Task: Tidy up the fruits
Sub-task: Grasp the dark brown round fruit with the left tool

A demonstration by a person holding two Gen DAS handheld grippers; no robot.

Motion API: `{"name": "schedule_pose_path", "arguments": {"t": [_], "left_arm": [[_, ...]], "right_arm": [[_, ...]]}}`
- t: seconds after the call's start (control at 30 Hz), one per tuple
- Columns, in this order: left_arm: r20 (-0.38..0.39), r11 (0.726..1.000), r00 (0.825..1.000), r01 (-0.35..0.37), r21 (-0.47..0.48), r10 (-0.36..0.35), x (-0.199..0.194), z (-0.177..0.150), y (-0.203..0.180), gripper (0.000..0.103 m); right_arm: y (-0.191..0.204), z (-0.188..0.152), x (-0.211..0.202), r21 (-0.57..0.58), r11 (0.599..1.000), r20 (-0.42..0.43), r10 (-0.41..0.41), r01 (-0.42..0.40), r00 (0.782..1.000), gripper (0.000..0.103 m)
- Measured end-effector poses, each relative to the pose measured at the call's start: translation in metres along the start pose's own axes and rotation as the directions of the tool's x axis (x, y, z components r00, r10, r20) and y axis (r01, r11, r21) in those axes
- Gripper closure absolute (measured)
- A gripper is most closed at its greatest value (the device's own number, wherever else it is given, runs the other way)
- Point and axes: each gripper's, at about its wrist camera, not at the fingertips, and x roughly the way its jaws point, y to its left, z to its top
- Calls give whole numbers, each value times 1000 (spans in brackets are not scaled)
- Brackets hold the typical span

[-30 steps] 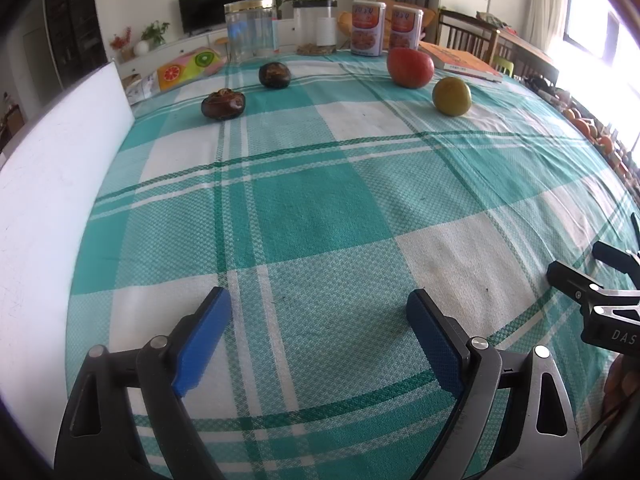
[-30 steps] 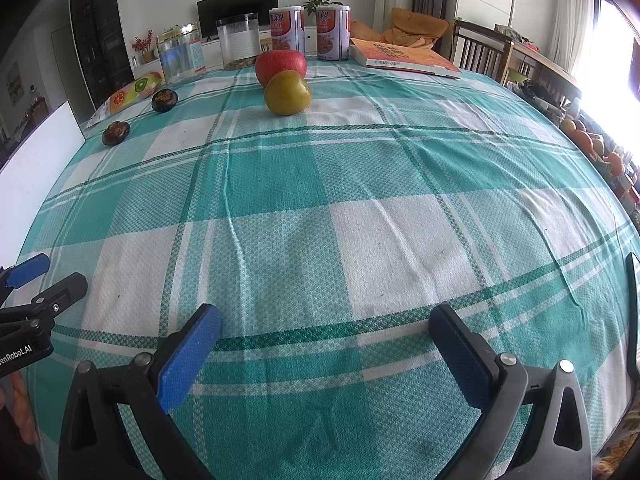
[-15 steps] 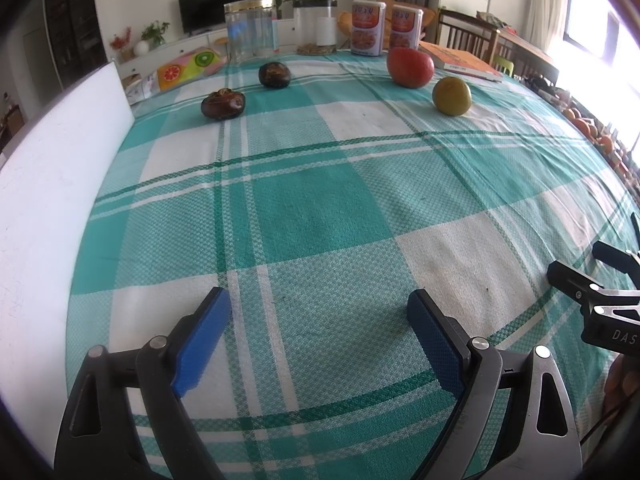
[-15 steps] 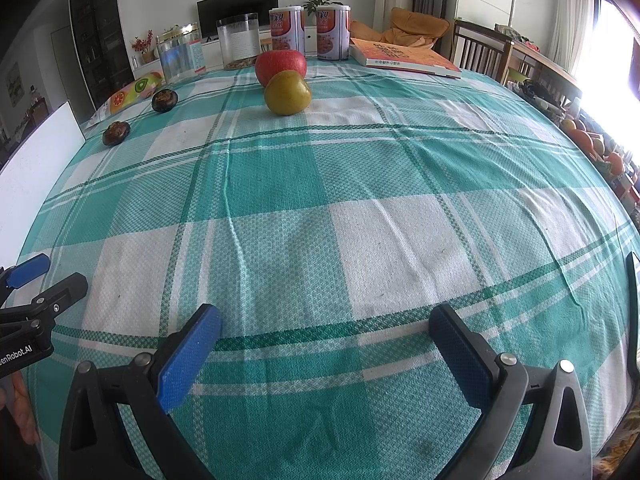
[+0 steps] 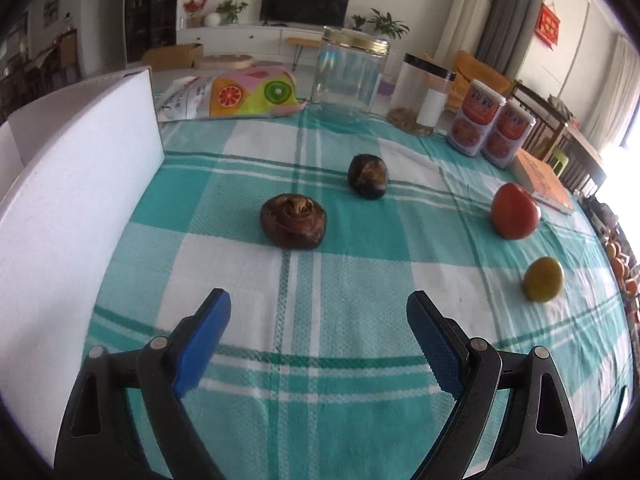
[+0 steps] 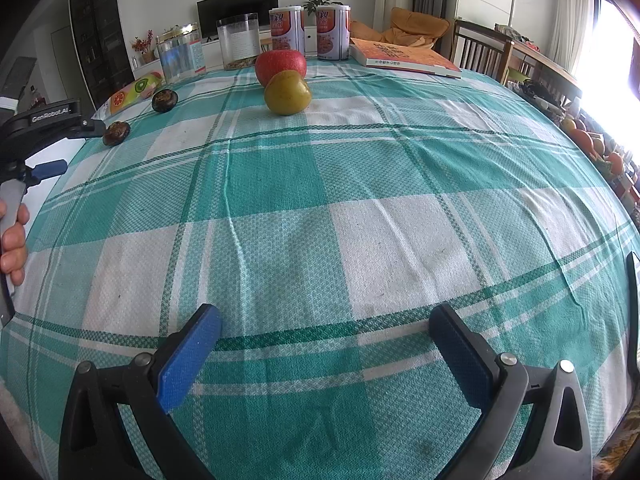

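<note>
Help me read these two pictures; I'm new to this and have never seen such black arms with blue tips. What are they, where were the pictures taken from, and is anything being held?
There is no robot here: a person holds a hand tool in each hand, each ending in a two-finger claw with blue pads. A fisheye camera on each tool looks forward along its fingers.

One picture looks past the left claw, the other past the right claw. Both are open and hold nothing.

On the green checked tablecloth lie four fruits: two dark brown fruits, a red fruit and a yellow-green fruit. Behind them stand jars, two cans and a book. In the right view, the person's hand shows at the left edge.
</note>
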Motion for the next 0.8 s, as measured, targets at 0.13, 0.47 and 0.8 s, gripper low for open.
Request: {"name": "schedule_pose_path", "arguments": {"t": [0.13, 0.47, 0.8], "left_arm": [[-28, 998, 998, -47, 48, 48, 34, 19, 5, 12], [-3, 979, 998, -56, 196, 58, 40, 17, -9, 54], [-119, 974, 987, 126, 189, -105, -45, -63, -34, 54]], "right_arm": [[0, 0, 0, 0, 1000, 0, 0, 0, 1000, 0], [0, 0, 0, 0, 1000, 0, 0, 0, 1000, 0], [0, 0, 0, 1, 1000, 0, 1, -1, 1000, 0]]}}
